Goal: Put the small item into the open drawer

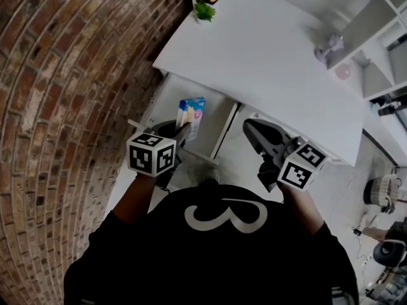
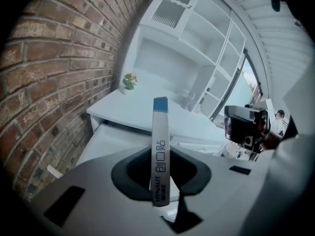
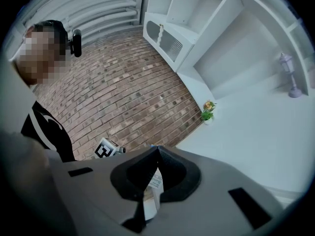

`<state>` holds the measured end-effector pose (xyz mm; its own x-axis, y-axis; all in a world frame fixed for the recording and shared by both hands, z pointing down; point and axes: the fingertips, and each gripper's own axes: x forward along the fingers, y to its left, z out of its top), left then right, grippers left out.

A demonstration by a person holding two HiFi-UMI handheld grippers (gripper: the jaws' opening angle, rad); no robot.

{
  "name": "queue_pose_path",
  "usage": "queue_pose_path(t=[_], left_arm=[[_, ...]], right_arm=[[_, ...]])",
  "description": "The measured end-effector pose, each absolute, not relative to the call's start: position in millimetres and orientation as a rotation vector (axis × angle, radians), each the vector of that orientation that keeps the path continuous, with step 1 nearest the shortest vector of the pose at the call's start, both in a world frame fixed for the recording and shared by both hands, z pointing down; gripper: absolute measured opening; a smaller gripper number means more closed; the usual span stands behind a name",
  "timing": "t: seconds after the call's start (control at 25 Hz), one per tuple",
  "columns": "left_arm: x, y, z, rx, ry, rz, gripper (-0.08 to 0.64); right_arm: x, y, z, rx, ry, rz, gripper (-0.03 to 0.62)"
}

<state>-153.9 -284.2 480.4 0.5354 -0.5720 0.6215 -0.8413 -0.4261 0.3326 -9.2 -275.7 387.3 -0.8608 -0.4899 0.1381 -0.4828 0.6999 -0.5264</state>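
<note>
A small blue-and-white box stands on edge between my left gripper's jaws, which are shut on it. It hangs just over the open white drawer under the desk's left end. In the left gripper view the box's narrow side rises from the left gripper, with the drawer beyond it. My right gripper is to the right of the drawer, its tips touching and holding nothing. In the right gripper view the right gripper points toward the box.
The white desk carries a small potted plant at its far left corner and a lilac ornament at the right. A brick wall runs close along the left. White shelving stands at the right.
</note>
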Motion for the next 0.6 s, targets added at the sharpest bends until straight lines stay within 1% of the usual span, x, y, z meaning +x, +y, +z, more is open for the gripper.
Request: queue_pose_path(t=[0.32, 0.6], left_arm=[[-167.9, -317.6, 526.5, 2.136, -1.133, 0.772, 0.069], [-173.5, -336.7, 573.6, 2.055, -1.04, 0.844, 0.069]], right_arm=[[-4.3, -285.9, 408.5, -0.891, 2.857, -0.94, 0.012], [3.5, -288.0, 421.0, -0.951, 2.84, -0.973, 0.012]])
